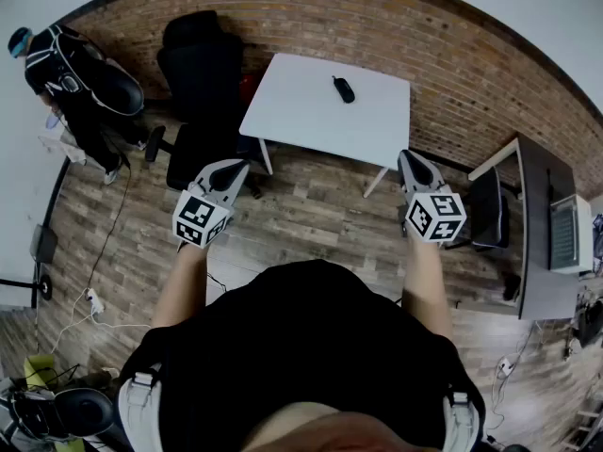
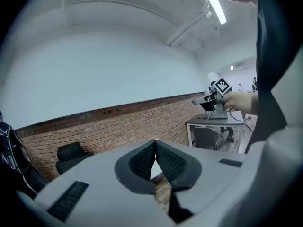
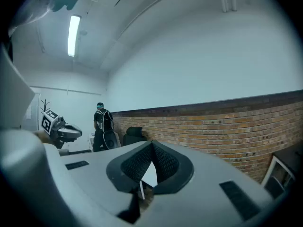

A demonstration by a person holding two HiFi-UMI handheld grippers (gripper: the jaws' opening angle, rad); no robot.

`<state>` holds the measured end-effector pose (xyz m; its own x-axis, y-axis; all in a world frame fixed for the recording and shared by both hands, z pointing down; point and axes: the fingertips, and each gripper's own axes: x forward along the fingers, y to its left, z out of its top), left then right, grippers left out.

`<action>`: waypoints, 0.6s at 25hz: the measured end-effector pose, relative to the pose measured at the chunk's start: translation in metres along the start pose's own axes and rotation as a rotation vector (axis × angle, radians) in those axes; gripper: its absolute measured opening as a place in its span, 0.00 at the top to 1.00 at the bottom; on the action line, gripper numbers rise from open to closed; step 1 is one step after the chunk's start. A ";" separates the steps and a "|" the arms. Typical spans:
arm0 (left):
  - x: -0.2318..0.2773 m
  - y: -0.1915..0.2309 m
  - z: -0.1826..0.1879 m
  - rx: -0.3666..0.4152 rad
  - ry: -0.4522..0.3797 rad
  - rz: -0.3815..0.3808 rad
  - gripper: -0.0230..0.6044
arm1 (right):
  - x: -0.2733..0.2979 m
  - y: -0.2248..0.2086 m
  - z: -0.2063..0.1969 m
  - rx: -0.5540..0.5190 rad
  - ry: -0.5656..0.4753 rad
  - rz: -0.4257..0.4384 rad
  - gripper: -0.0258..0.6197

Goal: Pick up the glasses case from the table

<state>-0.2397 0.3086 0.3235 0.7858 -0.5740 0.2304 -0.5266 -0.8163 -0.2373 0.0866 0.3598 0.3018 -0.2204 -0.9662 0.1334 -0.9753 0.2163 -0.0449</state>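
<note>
Both pressed together and empty, our left claw [image 1: 234, 169] and right claw [image 1: 412, 161] hover at mid-frame, well apart from the case [image 1: 344, 89] on the table [image 1: 301, 111] at upper centre; we have yet to reach and lift it.

We see a white counter [image 1: 301, 116] well ahead of the fingers [image 1: 229, 170], with a dark glasses case [image 1: 344, 89] on its far part.

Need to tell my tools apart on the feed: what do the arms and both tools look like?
The left tool and right tool match: pale grey tapering shells, dark ribbed pads, a white cube with black square markers behind each. The person wears a black short-sleeved top.
</note>
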 end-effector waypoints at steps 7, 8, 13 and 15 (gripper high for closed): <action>-0.011 0.016 -0.008 -0.001 0.004 -0.018 0.95 | 0.005 0.013 -0.001 -0.001 0.004 -0.031 0.94; -0.012 0.018 -0.010 -0.004 0.003 -0.019 0.95 | 0.005 0.013 0.000 0.009 -0.004 -0.038 0.94; -0.015 0.024 -0.015 -0.011 0.012 -0.037 0.95 | 0.004 0.009 0.004 0.079 -0.049 -0.083 0.94; -0.017 0.029 -0.017 -0.017 0.017 -0.044 0.95 | 0.006 0.011 0.005 0.075 -0.047 -0.092 0.94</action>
<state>-0.2734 0.2937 0.3293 0.8028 -0.5385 0.2559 -0.4973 -0.8416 -0.2108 0.0748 0.3559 0.2967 -0.1272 -0.9874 0.0939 -0.9872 0.1169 -0.1085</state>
